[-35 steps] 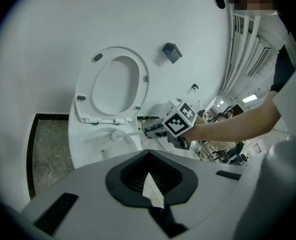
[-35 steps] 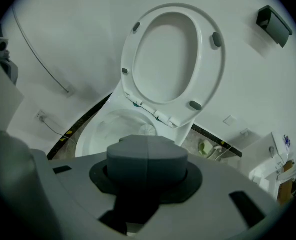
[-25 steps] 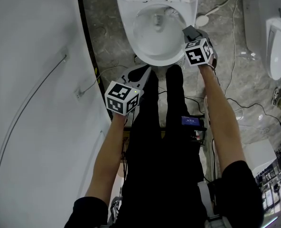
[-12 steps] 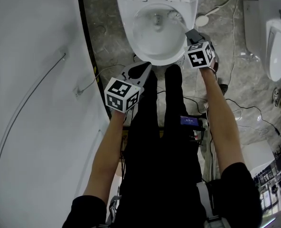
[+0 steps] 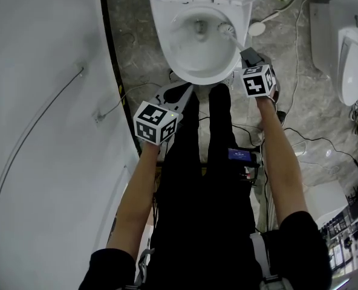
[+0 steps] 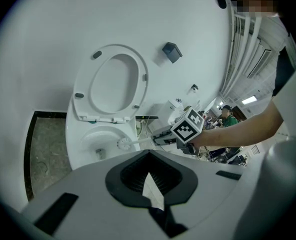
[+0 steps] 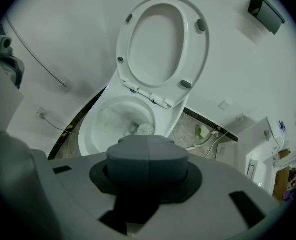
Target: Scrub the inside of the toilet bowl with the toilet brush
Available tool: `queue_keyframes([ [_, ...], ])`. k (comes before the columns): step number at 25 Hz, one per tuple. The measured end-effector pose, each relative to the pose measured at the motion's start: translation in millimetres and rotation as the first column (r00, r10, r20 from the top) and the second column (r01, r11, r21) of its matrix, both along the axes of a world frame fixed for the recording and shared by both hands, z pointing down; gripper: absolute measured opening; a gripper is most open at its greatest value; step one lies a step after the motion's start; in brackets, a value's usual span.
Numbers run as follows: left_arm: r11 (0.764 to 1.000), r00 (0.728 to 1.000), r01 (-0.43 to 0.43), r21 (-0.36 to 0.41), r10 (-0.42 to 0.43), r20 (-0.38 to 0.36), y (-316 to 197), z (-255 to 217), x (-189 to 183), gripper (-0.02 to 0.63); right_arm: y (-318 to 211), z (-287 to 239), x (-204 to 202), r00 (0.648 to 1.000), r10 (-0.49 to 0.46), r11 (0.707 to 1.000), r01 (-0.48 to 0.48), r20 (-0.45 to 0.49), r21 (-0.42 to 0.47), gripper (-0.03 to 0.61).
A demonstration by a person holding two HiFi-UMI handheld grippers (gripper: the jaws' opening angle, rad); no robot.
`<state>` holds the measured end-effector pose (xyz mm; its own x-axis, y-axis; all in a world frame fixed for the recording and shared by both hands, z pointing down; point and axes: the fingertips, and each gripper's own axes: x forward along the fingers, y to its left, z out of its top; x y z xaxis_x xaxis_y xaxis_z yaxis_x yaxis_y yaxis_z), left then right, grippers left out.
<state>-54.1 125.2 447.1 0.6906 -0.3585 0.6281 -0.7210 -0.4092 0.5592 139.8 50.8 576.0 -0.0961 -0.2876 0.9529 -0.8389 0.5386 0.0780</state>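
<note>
**Brush in the bowl, ahead and left of your right gripper**

Your right gripper has its jaws closed on the brush handle. In the right gripper view the pads meet with no gap, and the brush head shows just past them. The handle's long axis runs from those jaws forward, leftward and down over the near-right rim of the bowl. The head rests low on the bowl's right inner wall, just beside the drain opening.

From that head, the unscrubbed wall appears to lie to its left and back toward you, so the stroke probably wants to sweep leftward along the curve while the handle pivots at the rim.

Your left gripper hangs short of the bowl's front edge, well apart from the brush. Its jaws look slightly apart and hold nothing. The right gripper is the nearer one and the one doing the work.
</note>
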Motion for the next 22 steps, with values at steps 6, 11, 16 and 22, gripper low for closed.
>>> queue_keyframes([
  [6, 1.000, 1.000, 0.000, 0.001, 0.000, -0.002, 1, 1, 1, 0.007, 21, 1, 8, 1.000, 0.008, 1.000, -0.008, 0.000, -0.020, 0.150],
  [11, 1.000, 1.000, -0.003, 0.004, 0.003, 0.008, -1, 2, -5, 0.007, 34, 1, 11, 1.000, 0.003, 0.999, -0.003, 0.003, -0.043, 0.150],
  [16, 1.000, 1.000, 0.008, 0.007, -0.008, 0.012, -2, 2, -10, 0.007, 44, -1, 14, 1.000, -0.013, 0.998, 0.013, -0.001, -0.054, 0.150],
  [22, 1.000, 1.000, 0.014, 0.009, -0.014, 0.017, -2, 2, -15, 0.008, 54, -3, 15, 1.000, -0.025, 0.996, 0.025, 0.001, -0.080, 0.150],
])
